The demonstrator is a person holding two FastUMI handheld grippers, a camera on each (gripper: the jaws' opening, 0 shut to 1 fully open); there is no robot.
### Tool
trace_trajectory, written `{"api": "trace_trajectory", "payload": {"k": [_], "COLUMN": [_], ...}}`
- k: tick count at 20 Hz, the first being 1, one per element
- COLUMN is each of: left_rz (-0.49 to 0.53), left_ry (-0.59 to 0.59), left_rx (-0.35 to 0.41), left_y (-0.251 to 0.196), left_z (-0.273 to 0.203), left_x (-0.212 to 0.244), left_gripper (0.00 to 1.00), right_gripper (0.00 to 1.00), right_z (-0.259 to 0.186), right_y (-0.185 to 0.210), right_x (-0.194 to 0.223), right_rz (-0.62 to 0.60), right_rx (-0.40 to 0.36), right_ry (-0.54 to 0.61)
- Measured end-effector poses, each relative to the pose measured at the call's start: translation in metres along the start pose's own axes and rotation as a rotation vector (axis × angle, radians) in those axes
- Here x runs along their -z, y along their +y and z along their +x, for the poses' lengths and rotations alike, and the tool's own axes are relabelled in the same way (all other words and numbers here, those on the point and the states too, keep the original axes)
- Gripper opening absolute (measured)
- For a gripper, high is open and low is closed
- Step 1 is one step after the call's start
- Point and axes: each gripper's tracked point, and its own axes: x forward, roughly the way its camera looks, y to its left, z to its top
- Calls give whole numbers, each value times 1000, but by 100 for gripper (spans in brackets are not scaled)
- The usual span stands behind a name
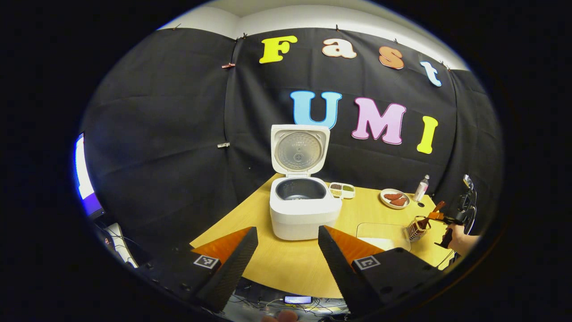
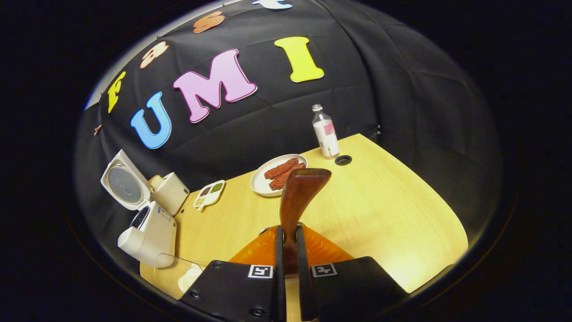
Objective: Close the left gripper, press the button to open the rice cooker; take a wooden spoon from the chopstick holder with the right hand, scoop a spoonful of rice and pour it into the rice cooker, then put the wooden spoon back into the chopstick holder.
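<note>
The white rice cooker (image 1: 300,210) stands mid-table with its lid (image 1: 300,150) raised and the dark inner pot bare. My left gripper (image 1: 288,232) hangs open in front of it, holding nothing. At the far right a hand (image 1: 460,239) holds my right gripper (image 1: 440,218) just above the wire chopstick holder (image 1: 418,228). In the right gripper view, my right gripper (image 2: 289,232) is shut on the handle of the brown wooden spoon (image 2: 298,192), whose broad end points forward. The cooker (image 2: 149,232) sits off to its left. A clear rice container (image 1: 384,235) lies beside the holder.
Behind the cooker lies a small divided dish (image 1: 342,190). A plate of red sausages (image 2: 279,174) and a bottle (image 2: 325,134) stand near the table's far edge, beside a round cable hole (image 2: 343,160). A beige toaster-like box (image 2: 170,192) sits behind the cooker.
</note>
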Motion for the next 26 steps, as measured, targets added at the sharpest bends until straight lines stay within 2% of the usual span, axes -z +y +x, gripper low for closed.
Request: {"api": "trace_trajectory", "payload": {"k": [2,3,5,6,7,8,10,12,16,26], "left_rz": [11,16,17,14,14,17,23,25,32,3], "left_ry": [-13,-21,-29,-30,-36,-46,-65,-74,-89,-200], "left_rx": [21,34,63,82,101,117,147,179,232,271], "left_y": [-2,-2,-2,-2,-3,-3,-2,-3,-3,13], "left_z": [4,6,12,16,19,21,25,29,38,67], "left_x": [-7,-10,-17,-20,-25,-30,-40,-45,-56,-110], "left_gripper": [94,94,94,94,94,94,94,94,94,94], "right_gripper": [28,24,58,59,76,88,90,98,98,98], "right_z": [-10,-16,-31,-40,-50,-60,-83,-106,-153,-228], "right_y": [-10,-13,-24,-26,-28,-28,-26,-19,12,102], "right_x": [-8,-15,-22,-25,-27,-29,-31,-33,-42,-82], "right_rz": [27,37,36,36,36,32,15,-3,-86,-277], "right_rx": [32,42,81,97,110,121,139,150,151,85], "right_ry": [-23,-37,-71,-81,-93,-107,-129,-153,-218,-339]}}
